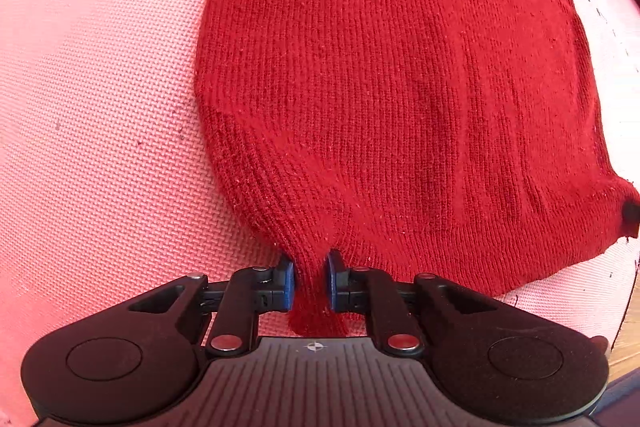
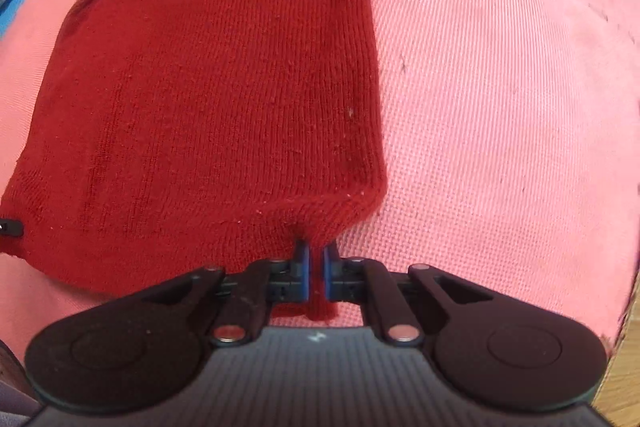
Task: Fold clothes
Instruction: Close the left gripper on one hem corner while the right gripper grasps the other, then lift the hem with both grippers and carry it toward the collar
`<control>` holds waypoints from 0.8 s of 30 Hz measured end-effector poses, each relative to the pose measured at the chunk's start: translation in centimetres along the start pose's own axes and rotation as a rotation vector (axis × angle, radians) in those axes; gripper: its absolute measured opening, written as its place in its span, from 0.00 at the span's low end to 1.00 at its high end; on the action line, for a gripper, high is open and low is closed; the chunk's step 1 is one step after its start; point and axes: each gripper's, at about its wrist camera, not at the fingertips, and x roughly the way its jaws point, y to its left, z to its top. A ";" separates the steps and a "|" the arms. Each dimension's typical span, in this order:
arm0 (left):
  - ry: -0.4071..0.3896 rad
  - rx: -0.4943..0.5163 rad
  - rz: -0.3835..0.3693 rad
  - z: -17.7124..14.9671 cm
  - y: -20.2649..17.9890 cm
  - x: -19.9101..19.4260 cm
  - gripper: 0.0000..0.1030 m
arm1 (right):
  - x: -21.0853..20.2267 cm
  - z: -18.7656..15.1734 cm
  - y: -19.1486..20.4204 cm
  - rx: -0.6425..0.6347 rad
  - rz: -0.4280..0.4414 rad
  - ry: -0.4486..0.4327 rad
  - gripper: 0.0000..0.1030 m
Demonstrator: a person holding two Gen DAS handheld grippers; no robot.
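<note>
Lying spread ahead of both grippers, the dark red knitted garment (image 1: 380,87) rests on a pink textured foam mat (image 1: 100,107), and each gripper has pinched one near corner of it. The left gripper (image 1: 311,277) points steeply down, its blue pads (image 1: 289,279) narrowed onto a bunched fold of the knit, so that the ribbed cloth gathers into a tight neck between them and a short tuft sticks out behind. From that pinch the garment fans out forward and to the right, its left edge curving away over the mat. The right gripper (image 2: 316,273) likewise clamps the garment (image 2: 220,87) at its near right corner, blue pads (image 2: 306,275) almost together with only a thin layer of knit between. Beyond it the cloth stretches forward and to the left, with bare pink mat (image 2: 500,107) to its right. At the garment's far end a folded layer lies across the top. No container is visible.
</note>
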 end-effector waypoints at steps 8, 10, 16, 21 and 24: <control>-0.056 0.033 -0.010 2.4 -3.1 -4.2 0.15 | -1.7 2.3 -0.2 -0.010 0.017 -0.056 0.07; -0.067 0.042 -0.008 2.5 -3.4 -5.2 0.15 | -2.0 2.7 -0.6 -0.015 0.017 -0.060 0.07; -0.104 0.037 -0.016 6.6 -4.3 -6.5 0.15 | -0.4 6.6 -2.1 0.038 0.025 -0.098 0.06; -0.163 0.038 -0.026 8.9 -5.1 -9.9 0.15 | -2.8 9.7 -1.3 0.050 0.049 -0.160 0.06; -0.196 0.044 -0.029 10.0 -5.3 -13.0 0.15 | -3.6 12.0 -0.7 0.048 0.058 -0.212 0.06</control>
